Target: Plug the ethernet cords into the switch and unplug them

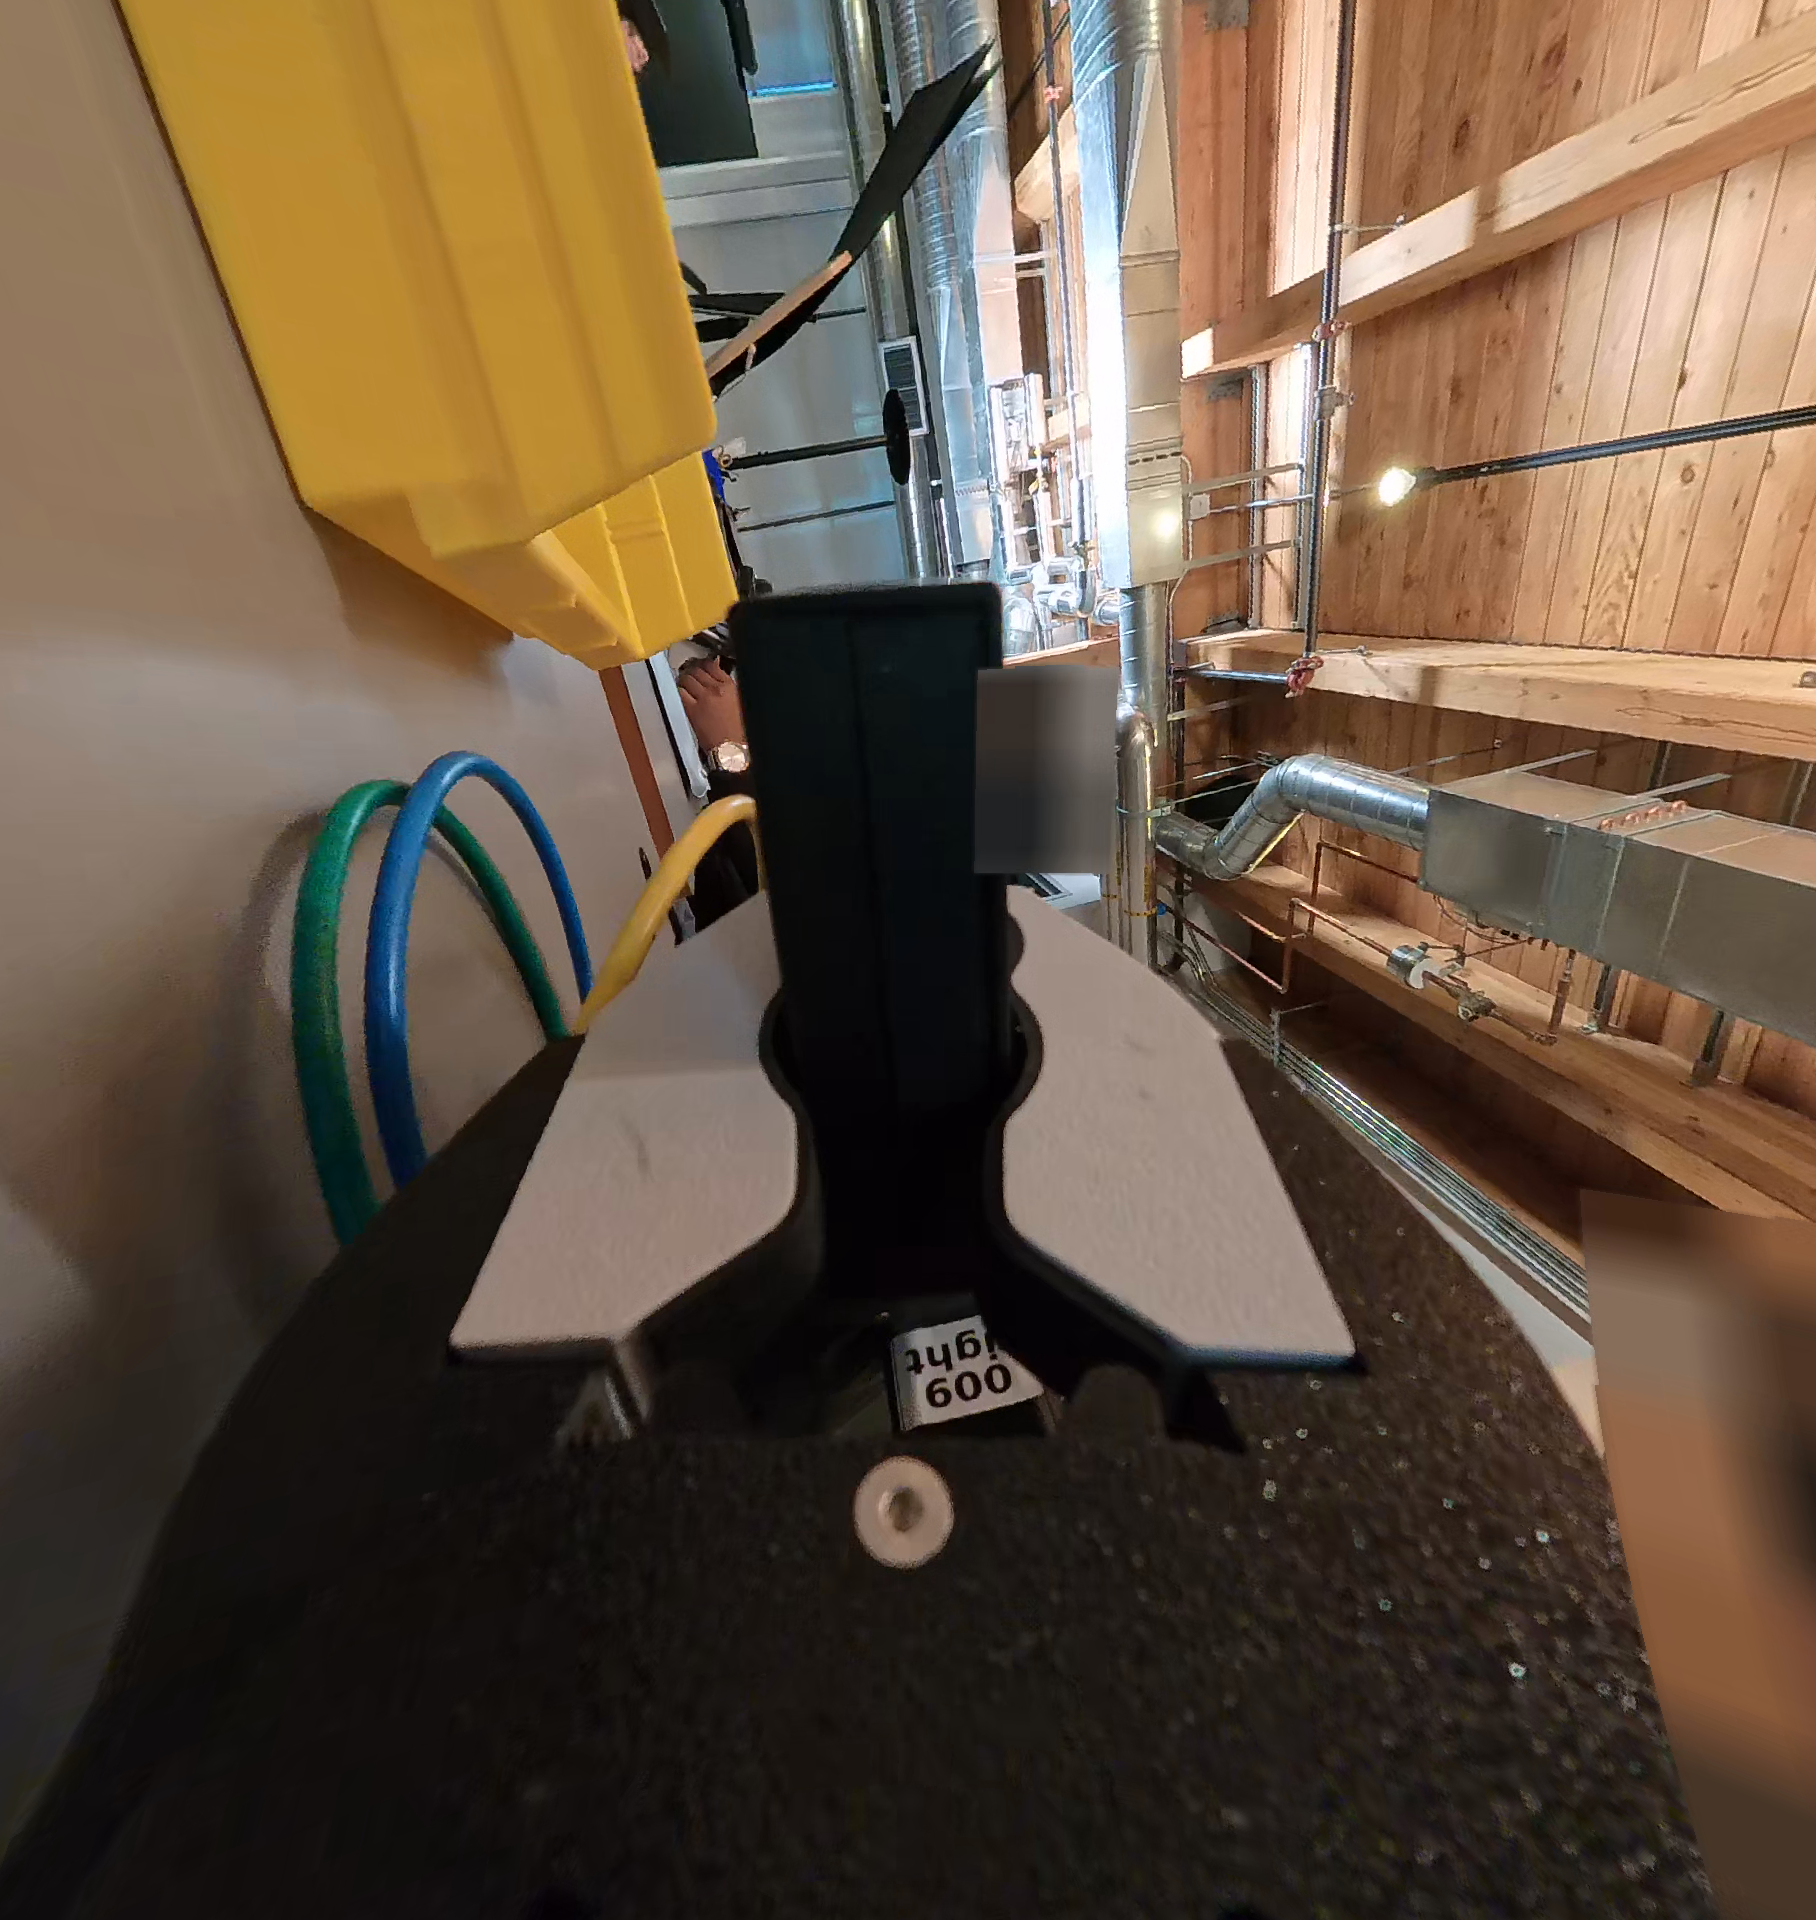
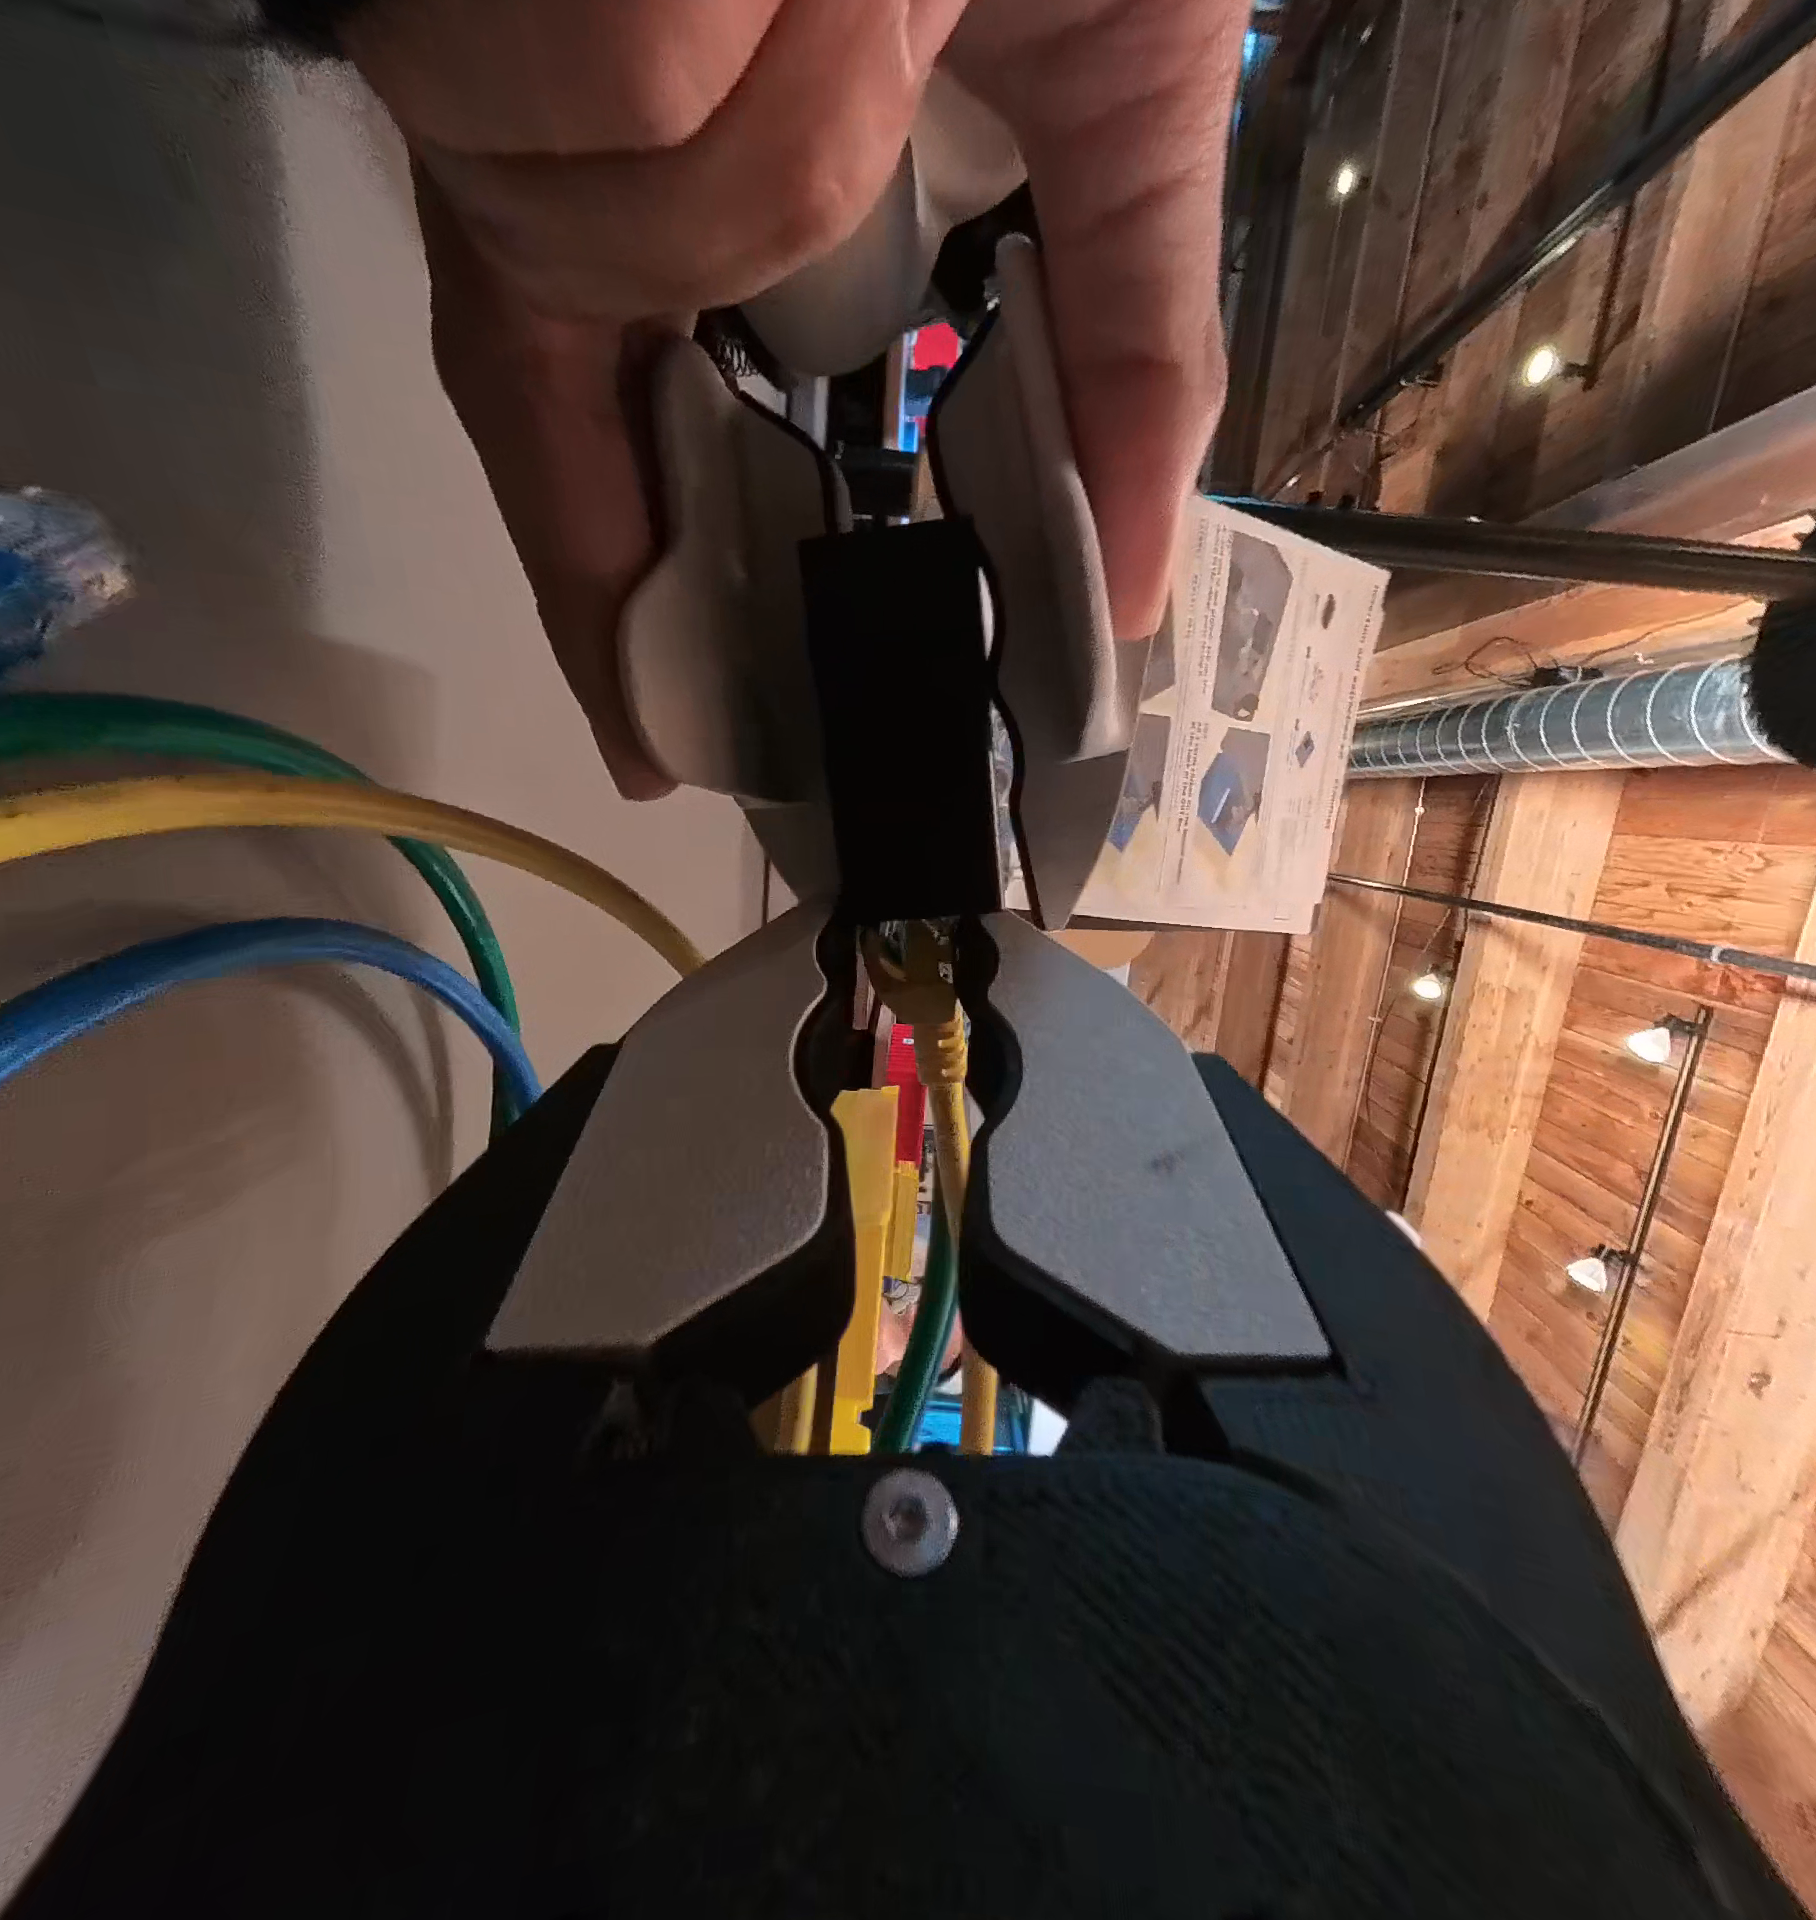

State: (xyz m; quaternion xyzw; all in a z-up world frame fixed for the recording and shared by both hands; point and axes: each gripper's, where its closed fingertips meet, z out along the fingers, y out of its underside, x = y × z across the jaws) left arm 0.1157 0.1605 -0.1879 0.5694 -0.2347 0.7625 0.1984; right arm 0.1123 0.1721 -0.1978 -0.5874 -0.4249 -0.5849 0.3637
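Observation:
In the left wrist view my left gripper (image 1: 883,935) is shut on the black switch (image 1: 873,810), which stands up between the grey fingers (image 1: 655,1143). In the right wrist view a hand (image 2: 779,156) holds that left gripper (image 2: 914,883) with the switch (image 2: 904,707) clamped. My right gripper (image 2: 909,956) meets the switch's near end and is shut on the yellow ethernet plug (image 2: 919,977) at the port. The yellow cord (image 2: 364,810), green cord (image 2: 468,914) and blue cord (image 2: 260,956) loop off to the left. The cords also show in the left wrist view: green (image 1: 312,987), blue (image 1: 384,935), yellow (image 1: 655,904).
Both views are turned sideways, so the beige table (image 1: 104,623) fills the left. Yellow bins (image 1: 447,312) stand on it. A loose blue plug (image 2: 10,592) lies blurred at the left edge. A printed sheet (image 2: 1247,727) hangs behind the switch. Wooden walls and metal ducts are at right.

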